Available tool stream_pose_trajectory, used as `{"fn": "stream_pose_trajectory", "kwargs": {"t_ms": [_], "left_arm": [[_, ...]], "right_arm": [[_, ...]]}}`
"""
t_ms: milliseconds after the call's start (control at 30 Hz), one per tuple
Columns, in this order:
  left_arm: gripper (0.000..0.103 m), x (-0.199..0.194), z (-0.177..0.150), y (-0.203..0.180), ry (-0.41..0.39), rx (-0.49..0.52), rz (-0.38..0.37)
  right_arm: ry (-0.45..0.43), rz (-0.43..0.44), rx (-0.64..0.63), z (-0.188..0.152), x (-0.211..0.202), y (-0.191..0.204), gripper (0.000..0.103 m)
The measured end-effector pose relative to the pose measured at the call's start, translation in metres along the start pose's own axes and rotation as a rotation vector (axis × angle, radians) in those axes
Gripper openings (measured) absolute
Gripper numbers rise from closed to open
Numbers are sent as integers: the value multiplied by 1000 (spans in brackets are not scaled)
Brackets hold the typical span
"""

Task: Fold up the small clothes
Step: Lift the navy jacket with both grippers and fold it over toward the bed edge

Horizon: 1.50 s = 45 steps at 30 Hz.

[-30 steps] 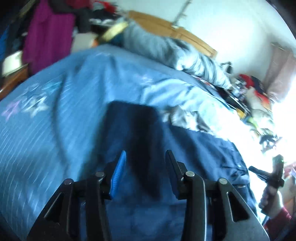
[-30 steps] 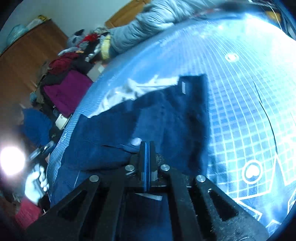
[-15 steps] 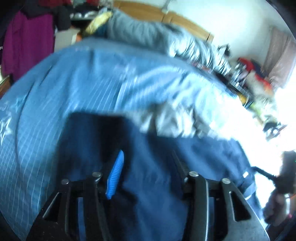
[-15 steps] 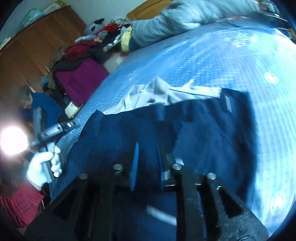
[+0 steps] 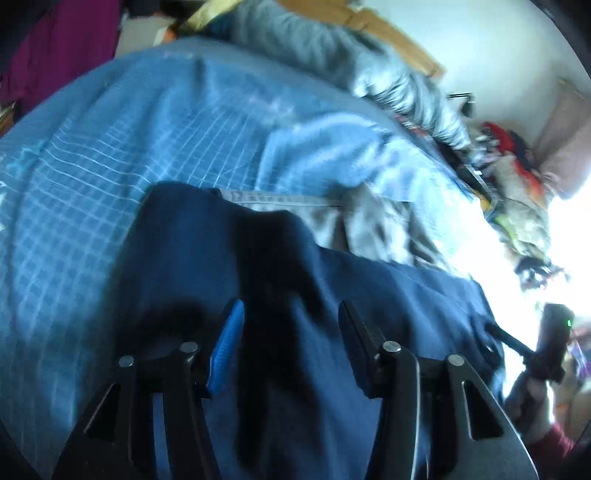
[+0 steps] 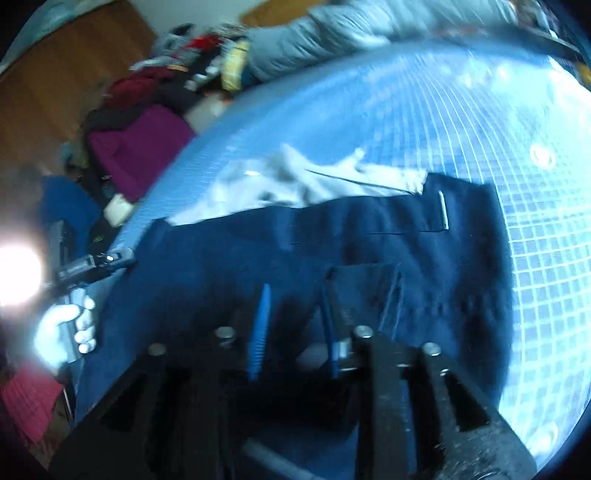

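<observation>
A dark navy garment (image 5: pixel 207 258) lies spread on the blue checked bedspread (image 5: pixel 110 140); in the right wrist view the same navy garment (image 6: pixel 369 236) shows a small white label. A pale grey garment (image 5: pixel 369 225) lies crumpled just beyond it, seen too as the grey garment (image 6: pixel 295 181). My left gripper (image 5: pixel 291 317) hovers open over the navy cloth with nothing between its fingers. My right gripper (image 6: pixel 295 306) is open above the cloth's near part. The right gripper also shows at the left wrist view's far right edge (image 5: pixel 532 343), held by a hand.
A grey quilt (image 5: pixel 332 51) lies against the wooden headboard (image 5: pixel 391 33). Piled clothes (image 5: pixel 517 173) crowd the bed's far right side. A purple garment (image 6: pixel 136 147) and more clothes sit beside a wooden wardrobe (image 6: pixel 66 74). A white-gloved hand (image 6: pixel 62 332) holds the left gripper.
My right gripper has opened and let go of the navy garment, then drawn back. The navy cloth now lies flatter. The left gripper stayed open and drifted over the cloth.
</observation>
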<state>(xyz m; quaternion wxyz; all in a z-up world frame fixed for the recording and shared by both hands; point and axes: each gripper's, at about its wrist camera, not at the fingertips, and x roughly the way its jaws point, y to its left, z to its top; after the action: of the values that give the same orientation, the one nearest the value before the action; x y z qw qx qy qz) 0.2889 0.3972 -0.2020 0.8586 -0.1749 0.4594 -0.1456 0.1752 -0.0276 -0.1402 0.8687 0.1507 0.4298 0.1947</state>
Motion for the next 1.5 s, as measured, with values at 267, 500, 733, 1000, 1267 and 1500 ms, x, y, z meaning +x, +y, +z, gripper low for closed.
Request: {"fn": "stream_pose_trajectory", "kwargs": {"t_ms": [267,500,733,1000,1267,1500], "left_arm": [[50,-59,-76,57,38,-28,88],[56,-159,-138,134,-33,-255,215],[62,-218,-221,151,3,-349,-61],[64,-231,-283,148,132,-378,-302],[66,-238,-307,131,228,-284,-294],[66,-238,-295,128,187,-321,-329]], "right_arm": [[88,-75,-8,-43,-14,-19,50],[78,-133,123,-86,-86,-29,57],[122,-83,202,-164,-165,-16,65],[294,-20,289,-247,-168,-2,67],[350,-25,270,-266,-148,13,67],[340,-27,272,-273,-159,11,68]]}}
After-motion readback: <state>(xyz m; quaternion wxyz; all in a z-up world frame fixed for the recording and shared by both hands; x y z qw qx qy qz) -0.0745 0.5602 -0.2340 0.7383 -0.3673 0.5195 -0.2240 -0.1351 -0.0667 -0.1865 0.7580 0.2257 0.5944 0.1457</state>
